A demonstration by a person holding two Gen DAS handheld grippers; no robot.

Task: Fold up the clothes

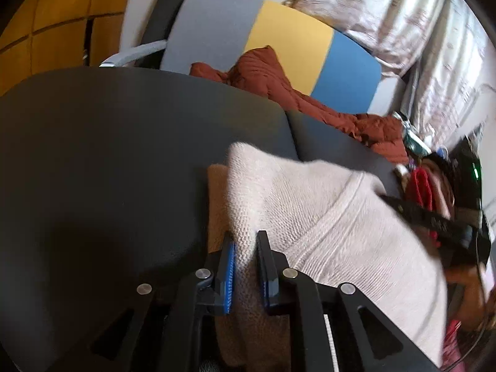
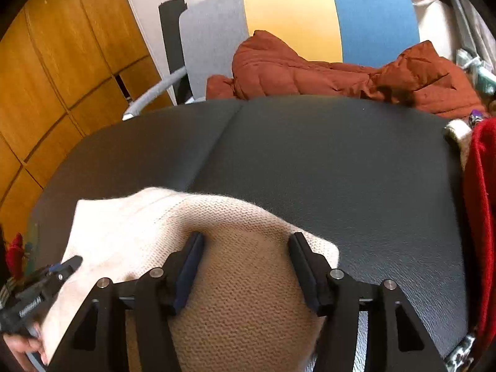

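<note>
A cream knitted sweater lies on the dark table. My left gripper is shut on a fold of the sweater and lifts its edge. In the right wrist view the same sweater lies under my right gripper, whose jaws stand wide apart over the knit with nothing clamped. The left gripper also shows at the left edge of the right wrist view, and the right gripper shows at the right of the left wrist view.
A rust quilted jacket lies at the table's far edge against a grey, yellow and blue chair back. Red clothes are piled at the right. Wooden cabinets stand at the left.
</note>
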